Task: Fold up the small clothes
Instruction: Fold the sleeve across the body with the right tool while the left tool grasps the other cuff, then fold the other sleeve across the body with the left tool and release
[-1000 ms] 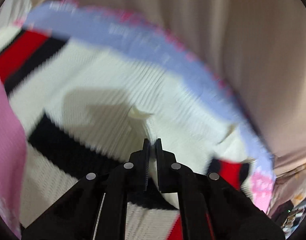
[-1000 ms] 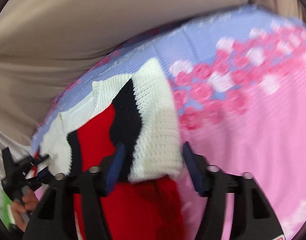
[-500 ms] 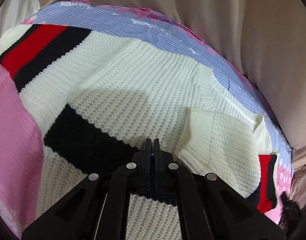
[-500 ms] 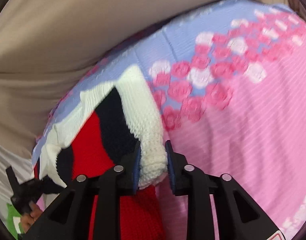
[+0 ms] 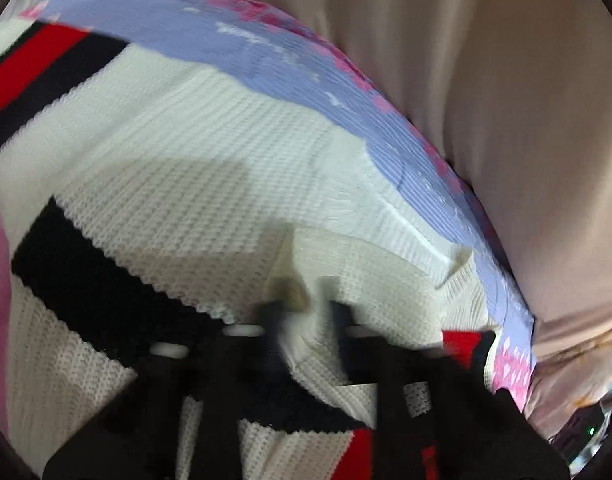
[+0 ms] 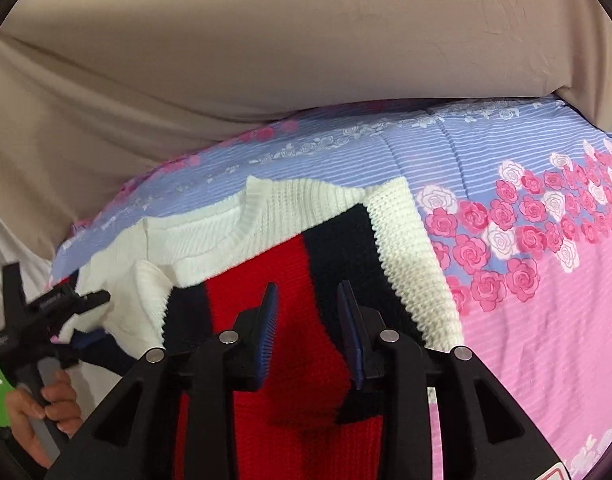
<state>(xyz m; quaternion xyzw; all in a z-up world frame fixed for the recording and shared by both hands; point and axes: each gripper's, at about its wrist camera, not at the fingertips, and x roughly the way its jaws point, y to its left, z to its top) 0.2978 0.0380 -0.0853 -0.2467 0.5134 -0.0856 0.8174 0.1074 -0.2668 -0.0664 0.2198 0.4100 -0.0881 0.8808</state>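
- Left hand-held gripper [image 5: 301, 312]: motion-blurred in its own view; finger outlines smeared, contact with the sweater [image 5: 209, 184] cannot be judged.
- Sweater hem cut off by the lower edge in both views.
- Right hand-held gripper [image 6: 308, 320] covers part of the red stripe.
- Bedspread [image 6: 546, 320] runs past the right edge.
- Hand [image 6: 45, 408] partly cropped at the lower left.
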